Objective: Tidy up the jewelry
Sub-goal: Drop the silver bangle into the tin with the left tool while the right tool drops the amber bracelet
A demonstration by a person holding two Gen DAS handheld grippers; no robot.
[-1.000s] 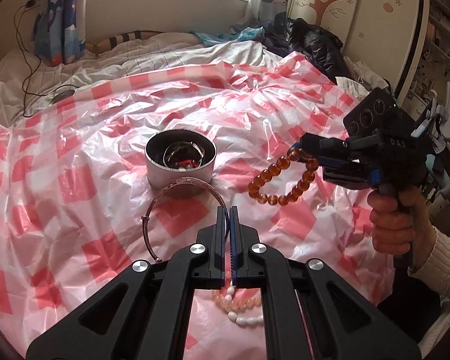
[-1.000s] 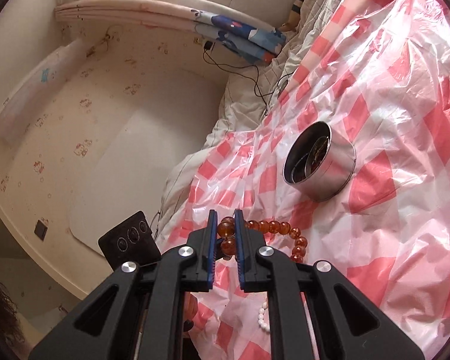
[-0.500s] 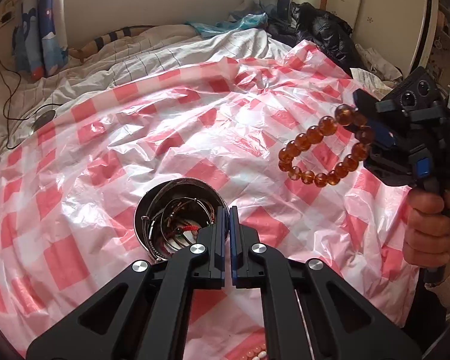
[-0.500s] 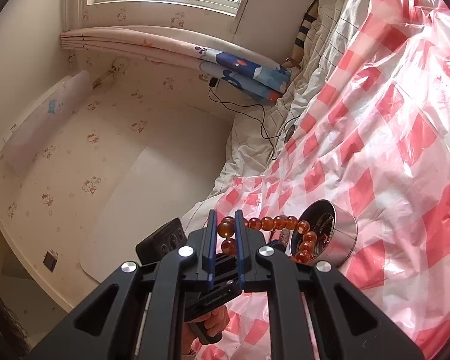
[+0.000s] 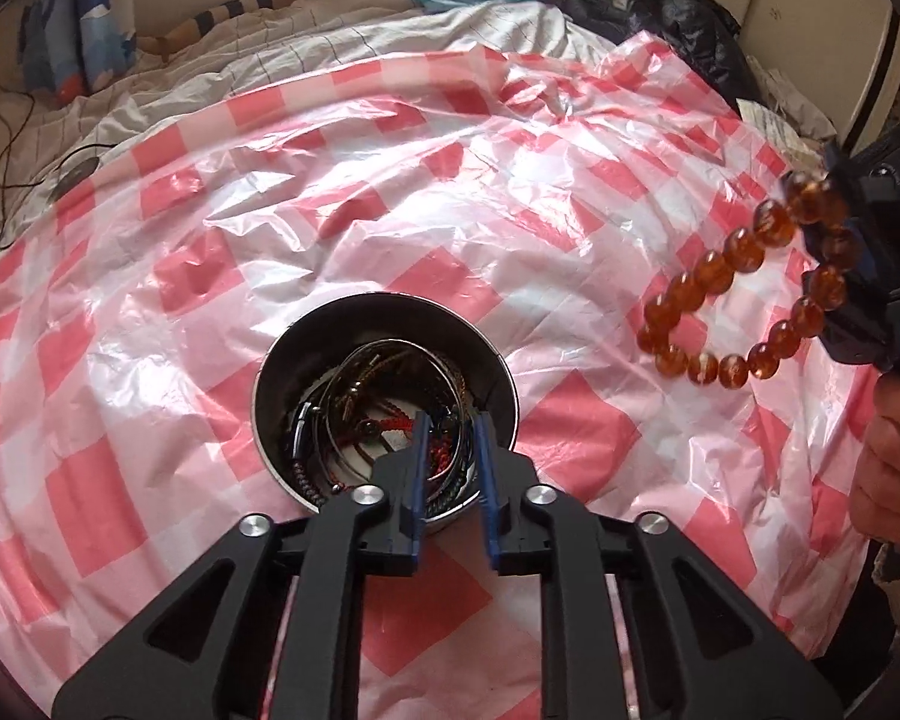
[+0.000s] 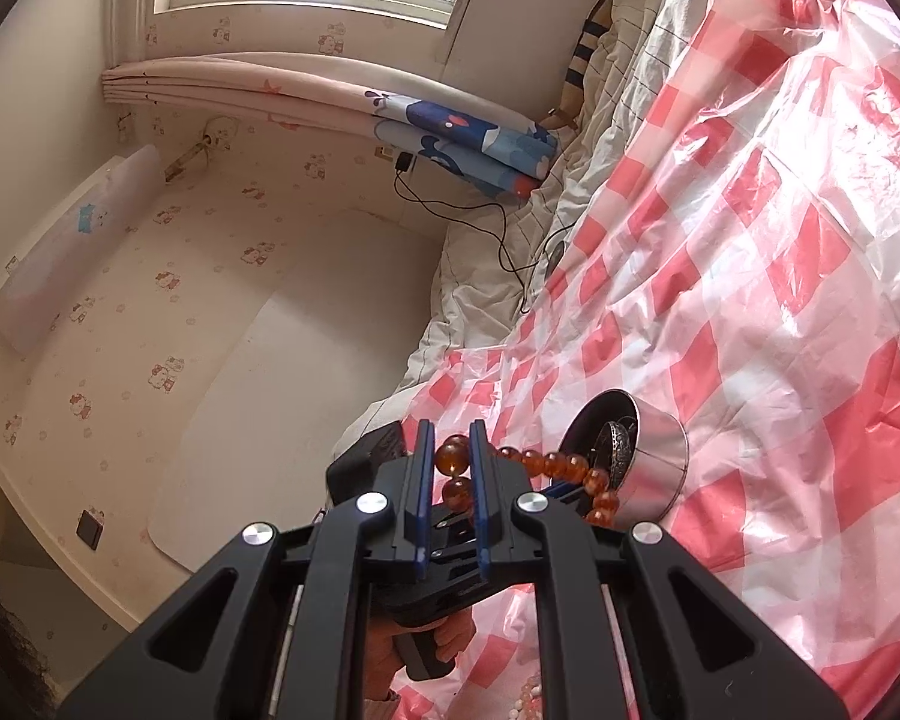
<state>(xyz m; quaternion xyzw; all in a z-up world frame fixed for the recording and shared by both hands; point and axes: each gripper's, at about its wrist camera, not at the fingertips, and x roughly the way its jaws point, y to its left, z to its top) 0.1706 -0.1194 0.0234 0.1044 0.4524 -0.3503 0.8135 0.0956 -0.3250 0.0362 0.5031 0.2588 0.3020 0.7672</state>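
Observation:
A round metal tin (image 5: 270, 378) holding several bangles and cords stands on the red-and-white checked plastic sheet (image 5: 390, 210). My left gripper (image 5: 450, 420) hangs right over the tin's near side. Its jaws are opening with nothing pressed between them, and a thin metal bangle (image 5: 390, 349) lies in the tin below. My right gripper (image 6: 450, 432) is shut on an amber bead bracelet (image 6: 452, 459), which dangles in the air to the right of the tin (image 6: 660, 456). The left wrist view shows the same bracelet (image 5: 708, 267) hanging at the right edge.
The sheet covers a bed with a rumpled white quilt (image 5: 330, 42) behind it. A black cable (image 6: 504, 234) runs from a wall plug onto the bed. A pale pink and white bead string (image 6: 528, 696) lies on the sheet near me. A hand (image 5: 894, 456) grips the right tool's handle.
My left gripper carried the thin bangle forward to above the tin and its jaws have parted; the bangle now lies inside. The right gripper rose to the right with the amber bracelet.

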